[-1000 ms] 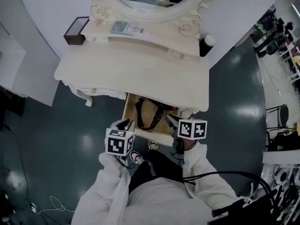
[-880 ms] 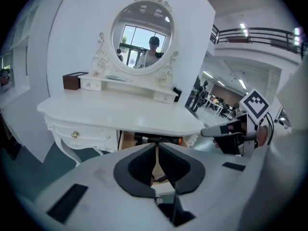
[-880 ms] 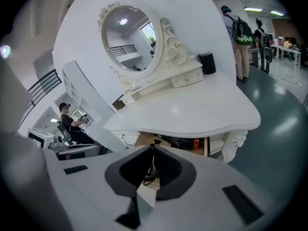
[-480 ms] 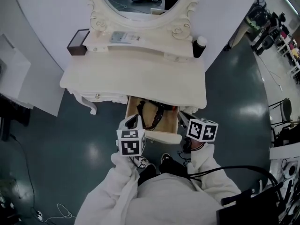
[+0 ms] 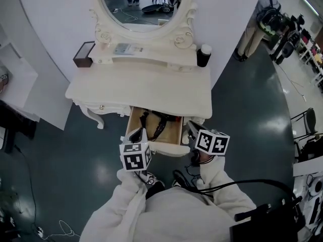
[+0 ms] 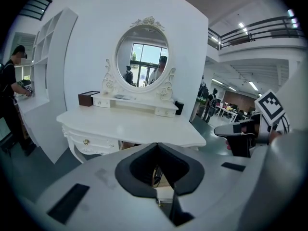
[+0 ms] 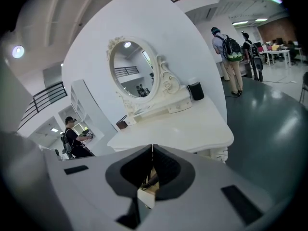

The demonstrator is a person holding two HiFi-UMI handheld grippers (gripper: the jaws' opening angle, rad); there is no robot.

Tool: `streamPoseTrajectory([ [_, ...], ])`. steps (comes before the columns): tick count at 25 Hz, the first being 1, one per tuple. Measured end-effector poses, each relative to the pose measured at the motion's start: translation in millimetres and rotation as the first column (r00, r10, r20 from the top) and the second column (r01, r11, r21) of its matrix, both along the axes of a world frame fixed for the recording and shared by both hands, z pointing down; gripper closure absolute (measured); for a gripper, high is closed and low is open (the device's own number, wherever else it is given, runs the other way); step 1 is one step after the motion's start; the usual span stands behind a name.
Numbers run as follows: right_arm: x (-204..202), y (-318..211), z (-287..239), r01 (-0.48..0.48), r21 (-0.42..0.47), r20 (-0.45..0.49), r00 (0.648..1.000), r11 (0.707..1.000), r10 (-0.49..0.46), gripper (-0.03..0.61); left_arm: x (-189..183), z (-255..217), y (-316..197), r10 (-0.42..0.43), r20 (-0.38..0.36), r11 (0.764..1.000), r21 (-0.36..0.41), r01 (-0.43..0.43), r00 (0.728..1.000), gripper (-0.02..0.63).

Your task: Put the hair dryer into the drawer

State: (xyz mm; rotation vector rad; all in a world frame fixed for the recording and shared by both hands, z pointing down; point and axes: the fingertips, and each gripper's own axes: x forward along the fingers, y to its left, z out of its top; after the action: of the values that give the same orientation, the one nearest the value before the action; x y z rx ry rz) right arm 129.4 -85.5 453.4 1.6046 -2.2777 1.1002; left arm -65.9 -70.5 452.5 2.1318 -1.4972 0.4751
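Looks ready for closing the drawer (image 5: 154,147), with the hair dryer (image 5: 158,124) lying inside it. Press the left tongs (image 5: 141,132) and right tongs (image 5: 191,129), both pinched shut and empty just outside the drawer, flat on its front and push evenly.

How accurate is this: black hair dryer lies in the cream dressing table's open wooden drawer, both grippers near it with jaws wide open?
Wrong on the jaws: the left gripper and right gripper are both shut and empty, as the two gripper views show. The black hair dryer does lie in the open wooden drawer of the cream dressing table.
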Motion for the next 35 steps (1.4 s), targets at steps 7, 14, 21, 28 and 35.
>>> streamPoseTrajectory([
  [7,15.8,27.6,-4.3,0.039,0.02,-0.084,0.996,0.999,-0.037,0.514,39.2,-9.8,39.9,-0.033,0.049,0.999,0.024,0.032,0.998,0.606],
  [14,13.5,50.5,8.6,0.093,0.023,-0.086,0.992,0.995,-0.091,0.515,49.9,-3.6,83.8,-0.095,0.086,0.995,0.034,0.093,0.992,0.606],
  [21,5.4,58.6,-3.2,0.134,0.048,-0.064,0.989,0.99,-0.131,0.517,47.4,-6.3,95.8,-0.134,0.085,0.99,0.058,0.13,0.987,0.606],
  [28,10.4,56.6,-7.6,0.125,0.041,-0.092,0.988,0.991,-0.121,0.517,44.9,-16.4,88.5,-0.136,0.073,0.988,0.081,0.13,0.988,0.606],
  [35,11.5,54.9,-5.2,0.116,0.029,-0.119,0.987,0.993,-0.112,0.518,46.3,-19.6,84.0,-0.118,0.073,0.99,0.086,0.112,0.99,0.606],
])
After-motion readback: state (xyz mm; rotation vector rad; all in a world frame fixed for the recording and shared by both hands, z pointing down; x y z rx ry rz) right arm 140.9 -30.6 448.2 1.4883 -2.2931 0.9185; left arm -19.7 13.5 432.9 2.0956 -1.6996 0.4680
